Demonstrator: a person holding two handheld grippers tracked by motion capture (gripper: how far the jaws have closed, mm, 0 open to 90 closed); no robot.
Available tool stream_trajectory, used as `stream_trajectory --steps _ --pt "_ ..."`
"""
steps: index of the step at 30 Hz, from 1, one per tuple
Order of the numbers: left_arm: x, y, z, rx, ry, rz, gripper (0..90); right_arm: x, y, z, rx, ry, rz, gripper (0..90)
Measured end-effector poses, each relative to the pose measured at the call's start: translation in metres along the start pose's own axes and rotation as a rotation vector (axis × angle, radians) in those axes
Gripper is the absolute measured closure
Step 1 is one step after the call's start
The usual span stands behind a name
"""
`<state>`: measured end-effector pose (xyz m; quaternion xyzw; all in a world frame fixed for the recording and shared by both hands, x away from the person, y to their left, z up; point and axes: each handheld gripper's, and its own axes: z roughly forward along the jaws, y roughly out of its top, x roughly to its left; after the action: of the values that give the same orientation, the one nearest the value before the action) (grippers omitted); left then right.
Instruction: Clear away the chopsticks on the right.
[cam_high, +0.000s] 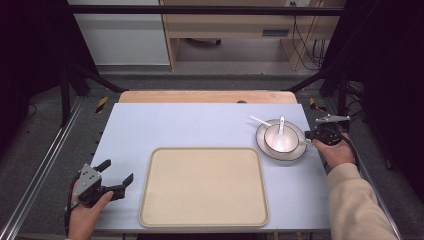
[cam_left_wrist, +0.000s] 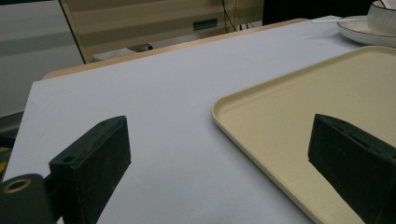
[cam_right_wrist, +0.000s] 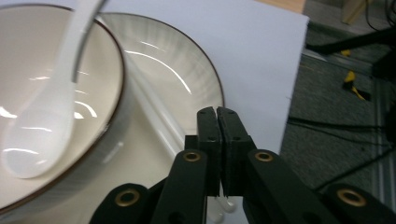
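Between the right gripper's (cam_right_wrist: 216, 116) jaws no gap shows; they are pressed together over the near edge of the plate (cam_right_wrist: 187, 79), whether pinching its rim I cannot tell. Just beyond and to their left sits the bowl (cam_right_wrist: 56, 154) on that plate, the white spoon (cam_right_wrist: 42, 140) lying in it, scoop toward the jaws, handle running away and upward. Far across the bench (cam_high: 200, 125), past the tray (cam_high: 205, 185), the left gripper (cam_high: 117, 175) rests, jaws spread wide and empty

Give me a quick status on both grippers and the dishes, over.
Left gripper open, idle beside the tray. Right gripper shut at the plate rim, grip unclear. Bowl and spoon on plate.
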<state>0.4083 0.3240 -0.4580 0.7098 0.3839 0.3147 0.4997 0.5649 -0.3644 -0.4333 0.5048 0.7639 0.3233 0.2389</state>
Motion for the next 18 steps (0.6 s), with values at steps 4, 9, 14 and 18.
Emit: stream_trajectory --steps 4,9,14,18 --pt "-0.001 0.001 -0.001 0.000 0.001 0.005 5.6 0.004 0.000 0.004 0.002 0.027 -0.031 81.7" --pt "-0.001 0.000 -0.001 0.001 0.004 0.002 5.6 0.004 -0.001 0.008 0.013 0.035 -0.033 80.2" --pt "-0.001 -0.001 -0.002 0.004 0.007 0.000 5.6 0.002 -0.002 0.010 0.020 0.034 -0.023 80.0" --pt "-0.001 -0.001 -0.002 0.008 0.007 0.002 5.6 -0.001 -0.002 0.014 0.014 0.037 -0.010 79.1"
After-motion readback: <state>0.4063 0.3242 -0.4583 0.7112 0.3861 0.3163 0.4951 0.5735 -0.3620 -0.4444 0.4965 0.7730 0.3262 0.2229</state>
